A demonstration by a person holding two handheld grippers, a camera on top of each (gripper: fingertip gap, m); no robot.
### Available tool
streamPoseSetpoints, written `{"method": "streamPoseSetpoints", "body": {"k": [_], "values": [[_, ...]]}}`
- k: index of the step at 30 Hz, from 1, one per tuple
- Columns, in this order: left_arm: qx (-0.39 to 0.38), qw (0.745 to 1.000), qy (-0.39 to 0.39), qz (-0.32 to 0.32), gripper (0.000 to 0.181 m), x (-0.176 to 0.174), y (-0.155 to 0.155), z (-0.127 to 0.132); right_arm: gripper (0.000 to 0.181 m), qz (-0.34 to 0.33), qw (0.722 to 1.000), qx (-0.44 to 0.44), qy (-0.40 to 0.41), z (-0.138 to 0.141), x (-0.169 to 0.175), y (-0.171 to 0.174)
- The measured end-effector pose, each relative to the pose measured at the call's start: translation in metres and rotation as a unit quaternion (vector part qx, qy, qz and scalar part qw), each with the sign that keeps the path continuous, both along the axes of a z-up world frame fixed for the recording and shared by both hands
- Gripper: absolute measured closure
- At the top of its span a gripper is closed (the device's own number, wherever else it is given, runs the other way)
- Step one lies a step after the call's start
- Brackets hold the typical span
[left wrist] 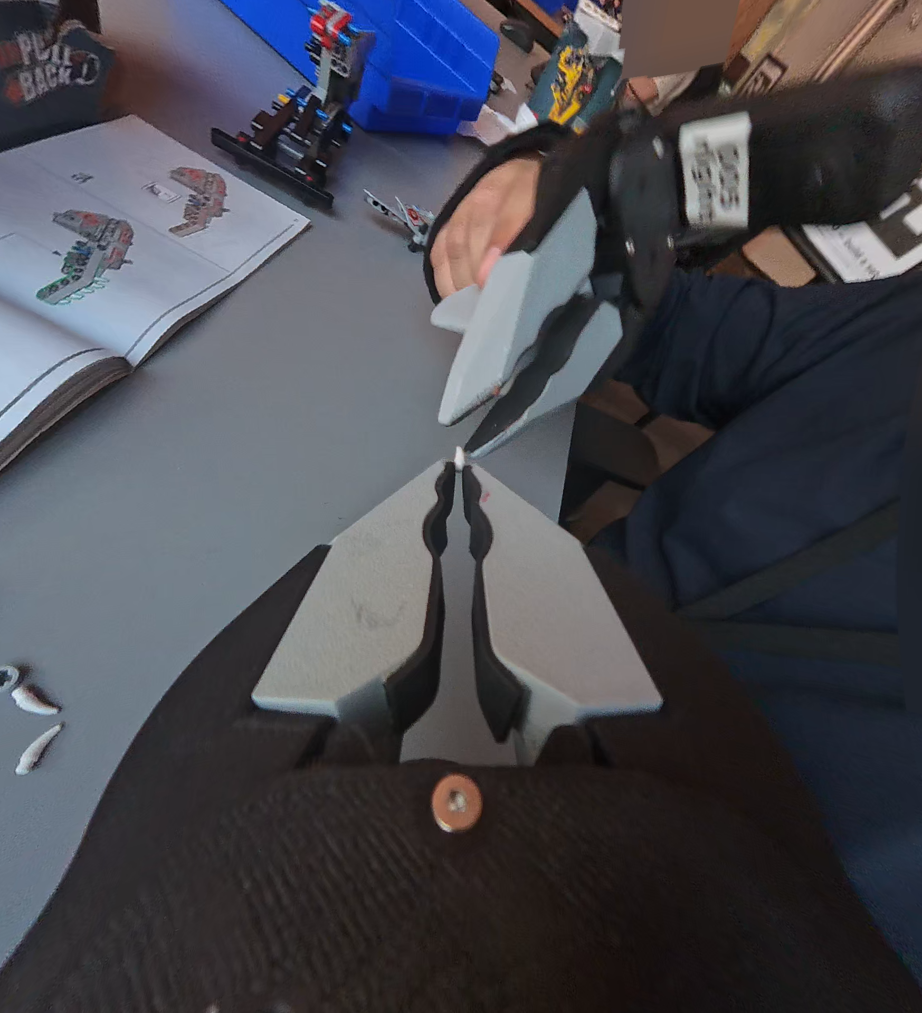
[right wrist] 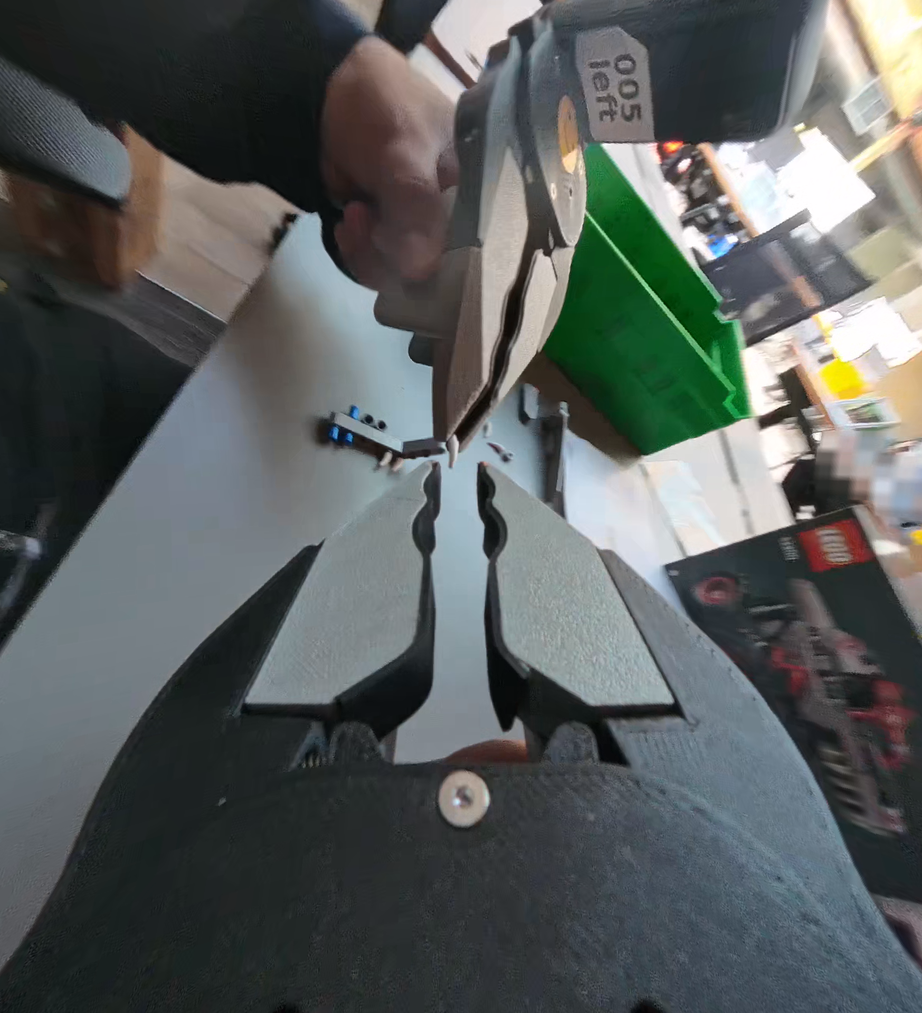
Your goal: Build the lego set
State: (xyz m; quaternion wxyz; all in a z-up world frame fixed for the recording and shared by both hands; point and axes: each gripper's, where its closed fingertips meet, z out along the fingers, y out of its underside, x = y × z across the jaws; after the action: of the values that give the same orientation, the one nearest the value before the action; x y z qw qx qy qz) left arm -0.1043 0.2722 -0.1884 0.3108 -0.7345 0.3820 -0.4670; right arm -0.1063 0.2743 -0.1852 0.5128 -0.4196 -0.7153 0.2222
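Observation:
My left gripper (left wrist: 457, 467) is shut on a small white tooth-shaped Lego piece (left wrist: 458, 455), which sticks out of its tips above the grey table (left wrist: 228, 493). My right gripper (right wrist: 458, 467) is open with a narrow gap and empty. Its tips sit just in front of the white piece (right wrist: 453, 454). In the left wrist view the right gripper (left wrist: 469, 443) comes in from the upper right, tip to tip with mine. In the right wrist view the left gripper (right wrist: 454, 438) comes down from above. A partly built black Lego model (left wrist: 305, 126) stands at the back.
An open instruction booklet (left wrist: 91, 263) lies at left, and a blue bin (left wrist: 409, 60) stands behind the model. Two white tooth pieces (left wrist: 36, 704) and a grey round piece (left wrist: 2, 678) lie at near left. A green bin (right wrist: 639, 340), a Lego box (right wrist: 831, 685) and a small blue-pinned assembly (right wrist: 360, 430) are nearby. My two grippers' fingertips are within a few centimetres of each other. From either gripper's tips it is about 35 centimetres to the partly built black Lego model (left wrist: 305, 126).

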Motion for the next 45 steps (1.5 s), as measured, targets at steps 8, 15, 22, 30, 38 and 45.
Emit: {"method": "streamPoseSetpoints", "body": {"k": [8,15,22,30,38,45], "values": [[0.021,1.000,0.004,-0.021,0.181,0.009,-0.007,-0.001,0.181,0.045,0.985,-0.168,-0.014,-0.003,0.002,-0.010],[0.009,1.000,0.001,-0.025,0.181,0.010,-0.007,-0.001,0.181,0.045,0.985,-0.164,-0.027,-0.009,0.002,-0.011],[0.000,1.000,0.010,-0.025,0.181,0.010,-0.006,-0.004,0.181,0.040,0.984,-0.167,-0.035,-0.012,0.003,-0.008],[-0.027,0.999,0.002,-0.028,0.181,0.011,-0.008,-0.009,0.180,0.044,0.984,-0.166,-0.038,-0.014,0.003,-0.010],[-0.042,0.999,-0.008,-0.024,0.181,0.010,-0.008,-0.009,0.181,0.039,0.988,-0.147,-0.033,-0.012,0.001,-0.009],[-0.056,0.998,-0.037,-0.002,0.179,0.005,-0.001,-0.006,0.181,0.025,0.982,-0.184,-0.030,-0.012,0.001,-0.004]]}}
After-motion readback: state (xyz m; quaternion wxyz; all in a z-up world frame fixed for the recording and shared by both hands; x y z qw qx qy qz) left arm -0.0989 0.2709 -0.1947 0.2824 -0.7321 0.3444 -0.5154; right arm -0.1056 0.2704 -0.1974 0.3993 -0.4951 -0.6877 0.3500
